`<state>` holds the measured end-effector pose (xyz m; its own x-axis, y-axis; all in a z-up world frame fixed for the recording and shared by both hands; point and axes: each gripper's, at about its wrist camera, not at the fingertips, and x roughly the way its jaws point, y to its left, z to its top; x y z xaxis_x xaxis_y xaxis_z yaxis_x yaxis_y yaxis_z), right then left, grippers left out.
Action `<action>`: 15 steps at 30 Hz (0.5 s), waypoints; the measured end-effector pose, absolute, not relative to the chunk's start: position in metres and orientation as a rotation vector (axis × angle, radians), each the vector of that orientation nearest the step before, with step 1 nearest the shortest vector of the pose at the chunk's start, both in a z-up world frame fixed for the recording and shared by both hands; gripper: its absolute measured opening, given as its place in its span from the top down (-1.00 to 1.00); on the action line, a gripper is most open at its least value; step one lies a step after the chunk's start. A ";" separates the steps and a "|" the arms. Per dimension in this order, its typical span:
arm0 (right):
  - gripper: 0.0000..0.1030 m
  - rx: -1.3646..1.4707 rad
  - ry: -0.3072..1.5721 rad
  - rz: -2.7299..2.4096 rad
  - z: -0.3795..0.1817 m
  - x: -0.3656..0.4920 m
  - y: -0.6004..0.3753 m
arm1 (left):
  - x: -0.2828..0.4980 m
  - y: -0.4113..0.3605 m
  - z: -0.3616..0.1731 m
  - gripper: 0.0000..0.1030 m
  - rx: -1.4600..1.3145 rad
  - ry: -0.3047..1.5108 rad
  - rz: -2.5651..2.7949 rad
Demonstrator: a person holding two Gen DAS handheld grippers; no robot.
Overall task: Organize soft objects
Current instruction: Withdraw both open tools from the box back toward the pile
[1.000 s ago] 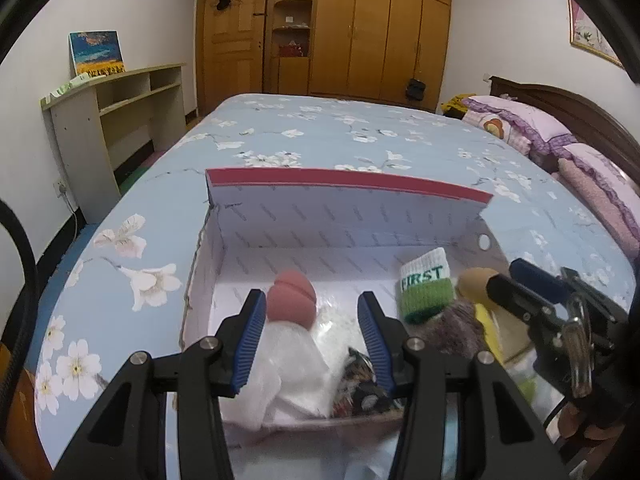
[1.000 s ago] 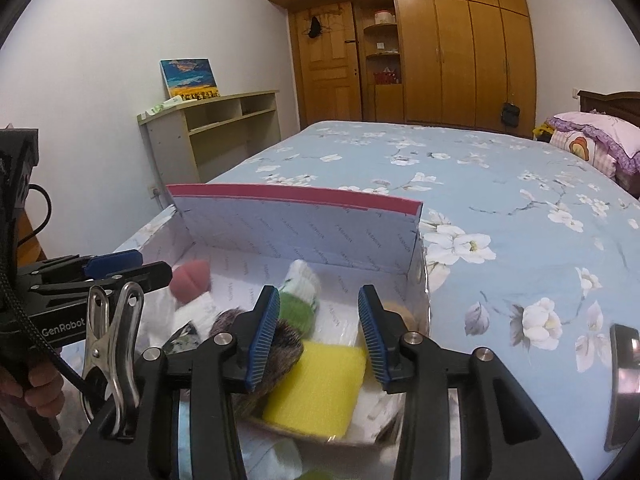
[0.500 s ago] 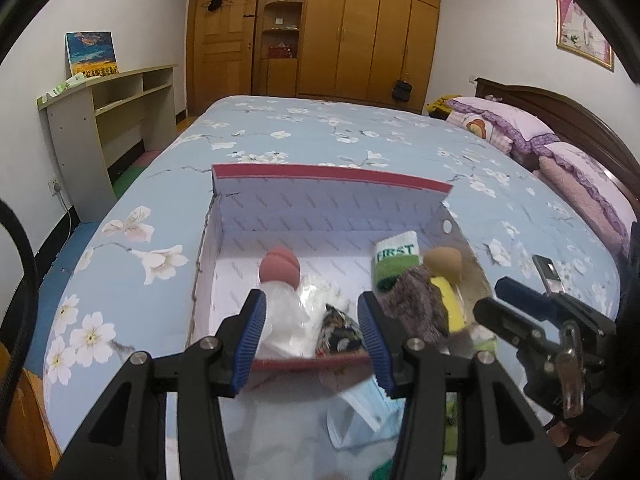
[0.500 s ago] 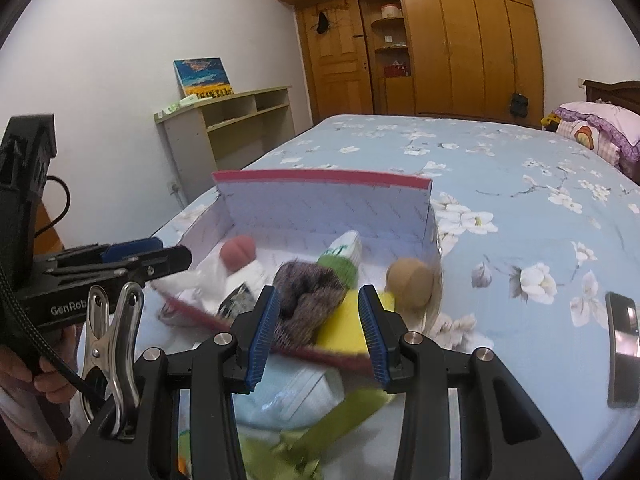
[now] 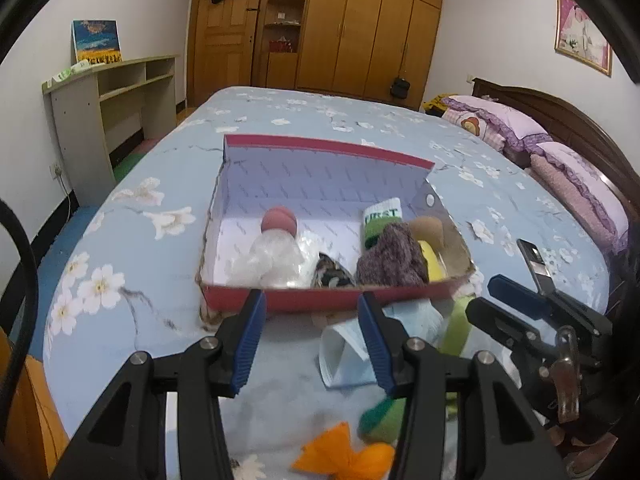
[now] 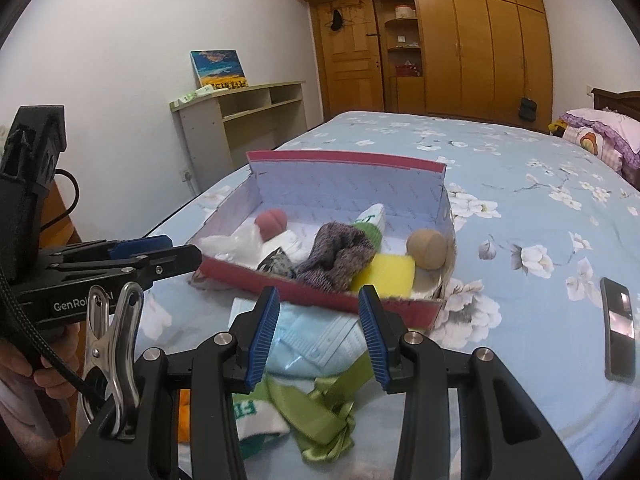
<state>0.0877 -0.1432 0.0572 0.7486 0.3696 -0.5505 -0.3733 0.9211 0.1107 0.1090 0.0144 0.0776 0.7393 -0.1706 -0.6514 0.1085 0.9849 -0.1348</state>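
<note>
Two claws held over a blue flowery bed (image 5: 132, 280), both half open, nothing between the blue pads. Left gripper (image 5: 311, 344) low in the middle of its own view; right gripper (image 6: 318, 334) low in the middle of its own view too. Also seen from the side – right gripper at the lower right of the left view, left gripper at the left edge of the right view, with a hand (image 6: 28, 364) around its handle. In the middle of both views, a red box (image 5: 320, 300) with white walls inside, lying on the bed. Inside the box: a pink round sponge (image 5: 279, 221) toward the left, just above a crinkly clear bag (image 5: 272, 258); a white and green sock (image 5: 380, 218) standing up; a fuzzy purple-grey cloth (image 5: 390, 258) in front of the sock; a yellow sponge (image 6: 386, 274) just beside the cloth; a tan round puff (image 6: 427, 249) at the right end. Outside the box, near its front wall, a light blue face mask (image 6: 316, 340). Lower in the frame – a green ribbon (image 6: 320, 408), another white and green sock (image 6: 256, 416), and something orange (image 5: 344, 456) at the bottom of the left view. A dark phone (image 6: 619, 326) flat on the bed at the right, well apart from the box.
</note>
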 end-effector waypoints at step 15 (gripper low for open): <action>0.18 0.005 0.636 0.413 0.043 0.054 -0.142 | 0.065 0.016 0.060 0.03 -0.114 0.768 -0.173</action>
